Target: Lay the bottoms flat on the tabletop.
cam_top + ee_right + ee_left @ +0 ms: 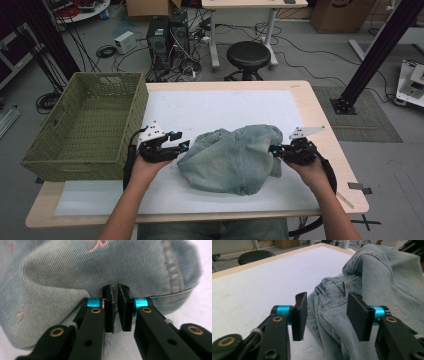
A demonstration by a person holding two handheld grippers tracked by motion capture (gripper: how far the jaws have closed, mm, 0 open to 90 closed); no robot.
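A crumpled pair of light blue jeans (235,157) lies in a heap on the white mat (220,102), a little right of the middle. My left gripper (180,141) is at the heap's left edge. In the left gripper view its jaws stand apart (328,300), with a fold of the jeans (387,277) running between them and touching neither pad. My right gripper (274,149) is at the heap's right edge. In the right gripper view its jaws (115,288) are nearly together, a thin slit between the pads, tips against the jeans (75,270), no cloth in the slit.
A green woven basket (75,165) stands at the table's left edge, close beside my left hand. A black stool (248,52), computer towers and cables sit on the floor beyond the far edge. The wooden table edge (327,130) runs just right of my right hand.
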